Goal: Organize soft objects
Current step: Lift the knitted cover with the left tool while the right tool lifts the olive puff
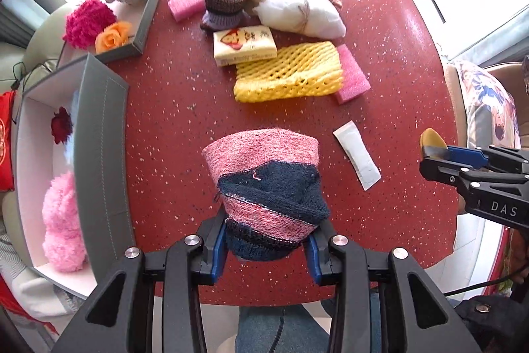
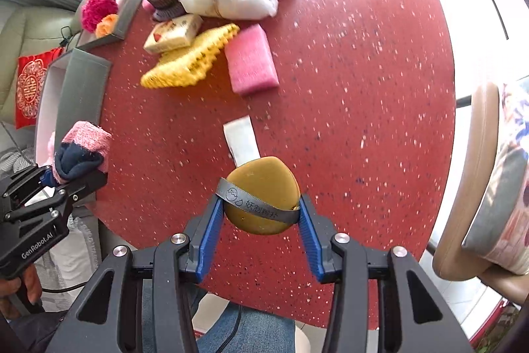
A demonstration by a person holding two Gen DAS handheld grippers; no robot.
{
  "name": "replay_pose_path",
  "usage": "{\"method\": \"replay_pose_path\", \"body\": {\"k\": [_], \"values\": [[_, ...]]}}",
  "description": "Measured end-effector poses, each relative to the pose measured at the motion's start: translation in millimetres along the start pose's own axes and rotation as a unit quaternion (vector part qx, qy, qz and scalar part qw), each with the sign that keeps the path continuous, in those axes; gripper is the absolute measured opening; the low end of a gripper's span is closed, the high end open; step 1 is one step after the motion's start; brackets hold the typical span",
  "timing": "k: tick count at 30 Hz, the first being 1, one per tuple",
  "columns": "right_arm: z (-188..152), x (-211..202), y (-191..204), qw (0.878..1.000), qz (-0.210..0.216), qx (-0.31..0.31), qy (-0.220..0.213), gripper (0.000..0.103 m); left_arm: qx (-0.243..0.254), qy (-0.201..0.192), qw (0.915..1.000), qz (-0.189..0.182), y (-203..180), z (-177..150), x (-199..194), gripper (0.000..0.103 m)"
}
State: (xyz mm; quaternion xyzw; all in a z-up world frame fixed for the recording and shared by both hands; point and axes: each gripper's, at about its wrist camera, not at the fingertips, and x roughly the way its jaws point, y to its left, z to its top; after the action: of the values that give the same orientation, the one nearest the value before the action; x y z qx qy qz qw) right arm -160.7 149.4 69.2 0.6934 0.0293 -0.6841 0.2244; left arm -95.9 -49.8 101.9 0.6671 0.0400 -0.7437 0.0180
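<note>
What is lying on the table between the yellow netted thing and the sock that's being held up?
Only bare red table, shown in the left wrist view, between the yellow foam net and the sock held by the left gripper.

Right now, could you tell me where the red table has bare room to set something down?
The red table lies bare along its right side, beyond the pink foam pad and the white sachet. A smaller bare patch sits between the nearer grey tray and the yellow foam net. The far middle is crowded with piled soft things.

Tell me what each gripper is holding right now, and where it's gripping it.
Left gripper clamps the pink-and-navy knitted sock at its lower end. Right gripper squeezes the tan makeup sponge across its sides, by the grey ribbon.
</note>
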Motion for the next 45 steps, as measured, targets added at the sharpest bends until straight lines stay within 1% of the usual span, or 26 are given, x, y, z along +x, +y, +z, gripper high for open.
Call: {"method": "replay_pose_path", "body": {"k": [7,13,21,26,31,35,38,42,45], "values": [[10.8,-4.8,11.6,1.000,0.003,-0.012,-0.011,0.049,-0.004,-0.011,0.9999,0.008,1.3,3.6,-7.0,0.040],[11.4,-4.3,14.1,1.000,0.004,-0.020,-0.006,0.049,-0.014,-0.011,0.9998,0.011,5.8,-0.5,-8.2,0.039],[12.6,-0.6,26.9,0.999,-0.001,-0.047,0.000,0.049,-0.027,-0.016,0.9994,0.013,10.9,-5.6,-11.1,0.040],[12.7,-0.1,30.7,0.998,-0.003,-0.055,0.000,0.049,-0.027,-0.020,0.9993,0.015,12.3,-6.3,-13.9,0.039],[11.8,1.3,33.3,0.998,-0.007,-0.062,0.005,0.049,-0.025,-0.040,0.9987,0.021,11.7,-6.7,-25.6,0.040],[14.0,3.5,39.4,0.997,-0.015,-0.074,0.012,0.049,-0.025,-0.052,0.9978,0.033,12.5,-13.9,-34.3,0.040],[15.4,7.3,49.6,0.995,-0.017,-0.093,0.022,0.049,-0.038,-0.058,0.9967,0.042,18.0,-22.2,-41.4,0.039],[18.5,13.4,70.5,0.992,-0.018,-0.124,0.035,0.049,-0.070,-0.066,0.9937,0.058,33.1,-35.0,-53.3,0.040],[20.2,19.3,90.5,0.986,-0.018,-0.156,0.046,0.049,-0.103,-0.075,0.9899,0.062,48.3,-47.8,-64.1,0.040]]}}
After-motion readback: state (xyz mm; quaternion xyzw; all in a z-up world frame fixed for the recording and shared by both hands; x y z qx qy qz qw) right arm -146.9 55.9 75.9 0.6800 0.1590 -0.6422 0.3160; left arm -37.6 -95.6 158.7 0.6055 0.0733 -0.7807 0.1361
